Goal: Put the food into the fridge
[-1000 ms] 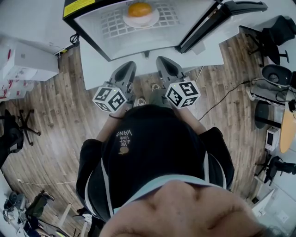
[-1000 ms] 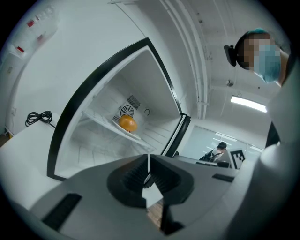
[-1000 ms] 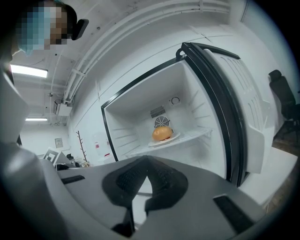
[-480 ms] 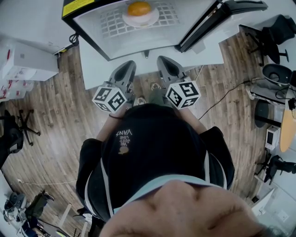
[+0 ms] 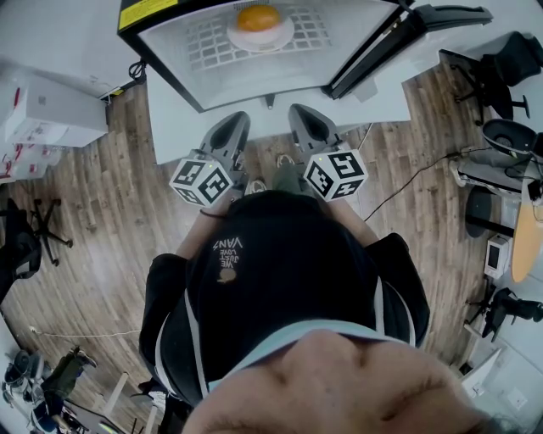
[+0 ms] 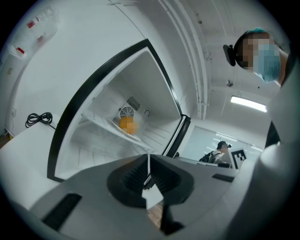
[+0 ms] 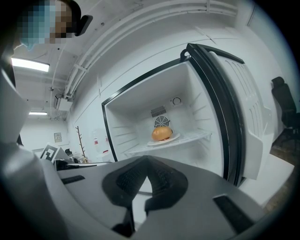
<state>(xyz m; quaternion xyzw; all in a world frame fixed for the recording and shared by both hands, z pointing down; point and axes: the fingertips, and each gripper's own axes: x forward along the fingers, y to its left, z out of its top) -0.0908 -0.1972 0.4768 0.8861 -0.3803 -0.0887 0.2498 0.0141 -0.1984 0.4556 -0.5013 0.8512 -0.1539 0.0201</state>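
My left hand-held gripper [image 6: 148,165] has its jaws pressed together with nothing between them. My right hand-held gripper [image 7: 147,180] is closed and empty too. I hold both side by side, close in front of my body, pointing at the open fridge [image 5: 221,85]. Inside it, the food [image 5: 258,17], a round orange piece, sits on a white plate [image 5: 240,37] on the wire shelf [image 5: 199,47], well apart from both grippers. The fridge door [image 5: 399,38] stands open on my right.

Left gripper [image 5: 236,120], right gripper [image 5: 303,112] — closed, empty
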